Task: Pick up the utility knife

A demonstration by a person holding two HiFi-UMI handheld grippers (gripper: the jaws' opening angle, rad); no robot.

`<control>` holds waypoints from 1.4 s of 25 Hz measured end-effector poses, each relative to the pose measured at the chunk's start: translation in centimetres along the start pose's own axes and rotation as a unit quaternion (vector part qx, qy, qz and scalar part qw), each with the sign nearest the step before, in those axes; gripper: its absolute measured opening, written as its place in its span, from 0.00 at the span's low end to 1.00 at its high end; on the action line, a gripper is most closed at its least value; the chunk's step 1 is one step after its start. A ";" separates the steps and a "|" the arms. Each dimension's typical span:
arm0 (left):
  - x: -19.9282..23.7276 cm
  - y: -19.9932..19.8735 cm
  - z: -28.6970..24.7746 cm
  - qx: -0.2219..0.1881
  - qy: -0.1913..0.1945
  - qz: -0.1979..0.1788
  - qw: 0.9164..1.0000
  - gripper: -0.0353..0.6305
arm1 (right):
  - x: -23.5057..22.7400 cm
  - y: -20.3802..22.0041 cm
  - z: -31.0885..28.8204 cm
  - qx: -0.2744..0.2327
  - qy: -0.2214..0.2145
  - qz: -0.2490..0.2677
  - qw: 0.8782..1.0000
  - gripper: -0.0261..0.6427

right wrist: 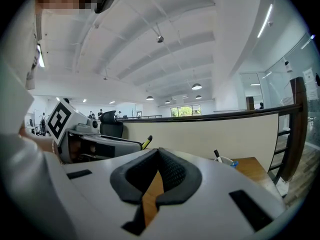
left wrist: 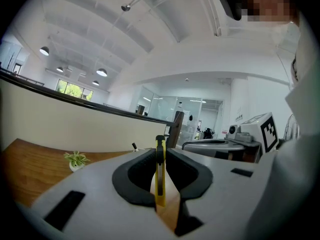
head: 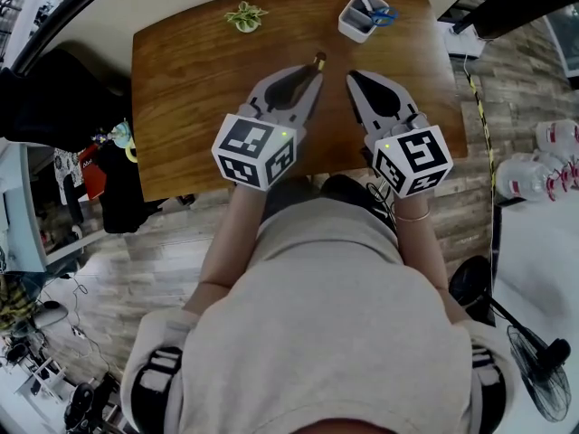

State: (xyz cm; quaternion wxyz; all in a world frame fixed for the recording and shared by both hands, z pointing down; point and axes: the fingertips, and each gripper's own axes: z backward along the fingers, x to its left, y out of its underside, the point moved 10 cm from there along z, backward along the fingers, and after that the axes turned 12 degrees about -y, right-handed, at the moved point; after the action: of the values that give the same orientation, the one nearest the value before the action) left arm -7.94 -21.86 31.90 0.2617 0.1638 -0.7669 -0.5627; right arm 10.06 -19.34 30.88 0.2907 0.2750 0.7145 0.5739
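Note:
The utility knife (left wrist: 160,176) is a thin yellow bar with a dark tip. It stands on edge between the pads of my left gripper (left wrist: 160,151), which is shut on it. In the head view its dark end (head: 318,59) pokes out past the left gripper (head: 314,72), above the middle of the wooden table (head: 190,89). My right gripper (head: 351,78) hovers just to the right of it with its tips together and nothing between them. The right gripper view shows those closed jaws (right wrist: 159,151) and, to their left, the knife's yellow tip (right wrist: 146,142).
A small green plant (head: 245,15) sits at the table's far edge, also in the left gripper view (left wrist: 76,159). A white cup of pens (head: 362,14) stands at the far right corner. Bags lie on the floor at the left, bottles at the right.

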 end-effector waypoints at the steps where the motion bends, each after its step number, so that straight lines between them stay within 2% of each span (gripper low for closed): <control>1: 0.0 0.1 0.0 0.001 0.000 0.001 1.000 0.17 | 0.1 0.1 0.0 0.001 0.000 -0.001 1.000 0.05; 14: -0.2 0.9 -0.1 0.022 0.008 -0.003 1.000 0.17 | 0.1 1.2 0.3 0.011 0.005 -0.014 1.000 0.05; 35: -0.5 1.1 0.1 0.026 0.011 0.005 1.000 0.17 | 0.5 1.5 0.6 0.015 -0.002 -0.016 1.000 0.05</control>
State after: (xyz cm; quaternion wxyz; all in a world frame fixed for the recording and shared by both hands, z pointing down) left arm -7.53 -21.14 32.83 0.2685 0.1729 -0.7793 -0.5392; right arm 10.29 -18.29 32.15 0.2969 0.2686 0.7268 0.5581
